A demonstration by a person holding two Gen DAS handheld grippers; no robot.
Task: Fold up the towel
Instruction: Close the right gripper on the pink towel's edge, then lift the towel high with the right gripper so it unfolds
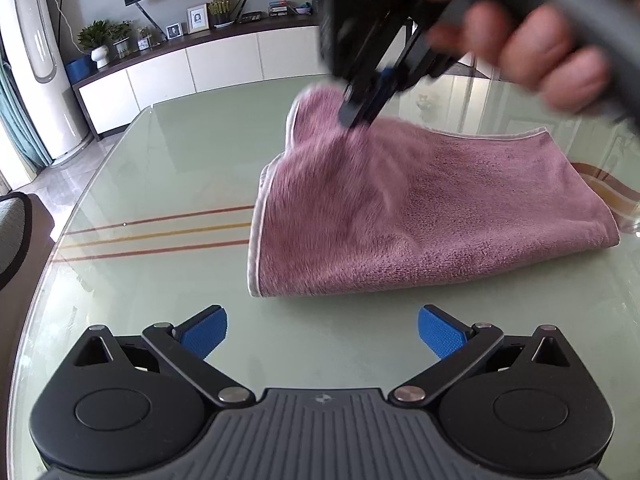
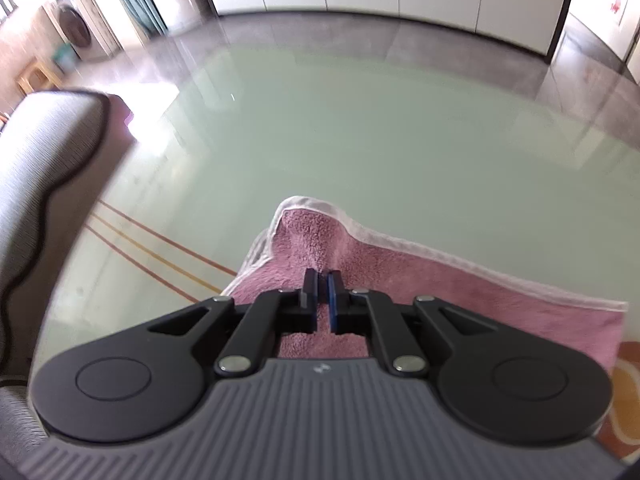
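A: What does the left gripper (image 1: 322,332) show?
B: Its blue fingers (image 1: 208,330) are spread wide with nothing between them, above bare tabletop (image 1: 160,168) just short of the towel's near edge.

A: And the towel (image 1: 420,208)?
B: The pink towel lies folded on the glass tabletop, right of the three stripes (image 1: 160,234), its white hem along the left edge.

A: The right gripper (image 1: 354,114)?
B: A hand (image 1: 532,48) holds it over the towel's far left corner. Its fingers (image 2: 310,300) are pinched together on the cloth, and that corner stands up in a peak off the tabletop.
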